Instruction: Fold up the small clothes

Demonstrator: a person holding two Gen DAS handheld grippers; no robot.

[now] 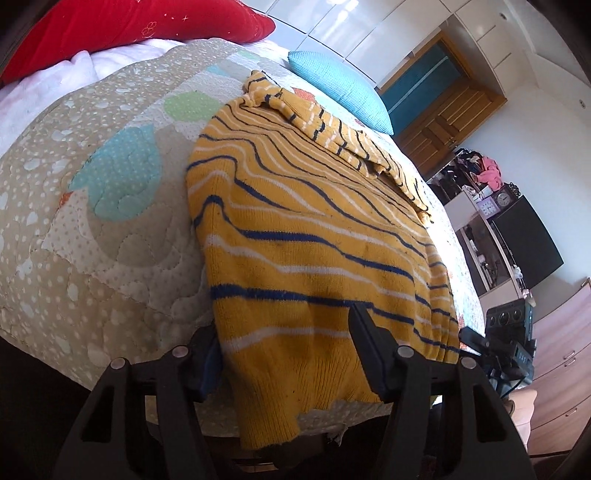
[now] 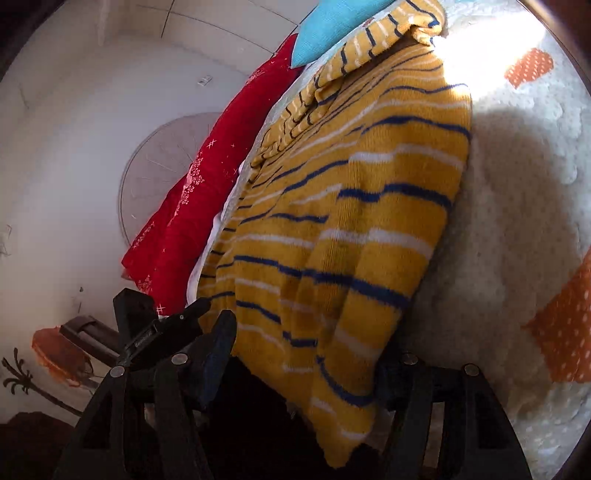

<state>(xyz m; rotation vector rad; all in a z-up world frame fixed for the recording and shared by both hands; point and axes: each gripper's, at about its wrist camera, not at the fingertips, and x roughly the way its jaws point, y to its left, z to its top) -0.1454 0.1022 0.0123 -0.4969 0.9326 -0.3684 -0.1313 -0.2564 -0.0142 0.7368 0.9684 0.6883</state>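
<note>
A yellow knit sweater [image 1: 306, 236] with blue and white stripes lies on the quilted bedspread [image 1: 92, 206], one sleeve folded across its far end. My left gripper [image 1: 291, 350] is open around the sweater's near hem, one finger [image 1: 365, 343] on top of the cloth and the other beside its left edge. In the right wrist view the same sweater [image 2: 351, 206] hangs over the bed edge. My right gripper [image 2: 306, 358] is open with the hem corner between its fingers [image 2: 218, 347]. The right gripper also shows in the left wrist view [image 1: 506, 343].
A red pillow [image 1: 140, 26] and a light blue pillow [image 1: 340, 88] lie at the far end of the bed. A shelf with a clock and a dark screen [image 1: 524, 243] stands right of the bed, with a wooden door [image 1: 443, 110] beyond.
</note>
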